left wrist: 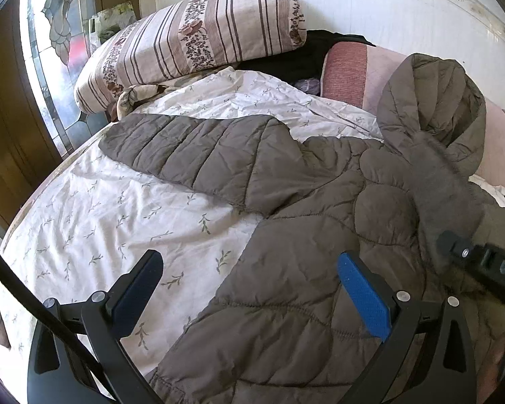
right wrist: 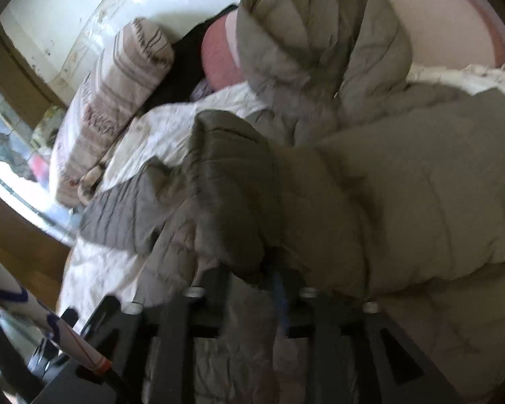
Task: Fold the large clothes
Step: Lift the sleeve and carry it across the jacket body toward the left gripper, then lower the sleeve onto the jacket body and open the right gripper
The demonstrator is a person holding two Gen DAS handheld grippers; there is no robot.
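a wide bed with a white leaf-print sheet fills both views, and everything here is placed relative to it. a grey-brown quilted hooded jacket lies spread across the bed's near and right part, its hood propped toward the head of the bed against a pink cushion. one sleeve stretches flat across the sheet toward the striped floral pillow at the bed's far left corner.

my right gripper is clenched on a bunched fold of the jacket, lifted above the bed; this view is blurred. my left gripper hangs released, jaws wide apart, over the jacket's left edge.

i judge i am in the first fold, bringing the right side over the body. next i should lay that fold flat, then take the outstretched sleeve with my left gripper and fold it inward.
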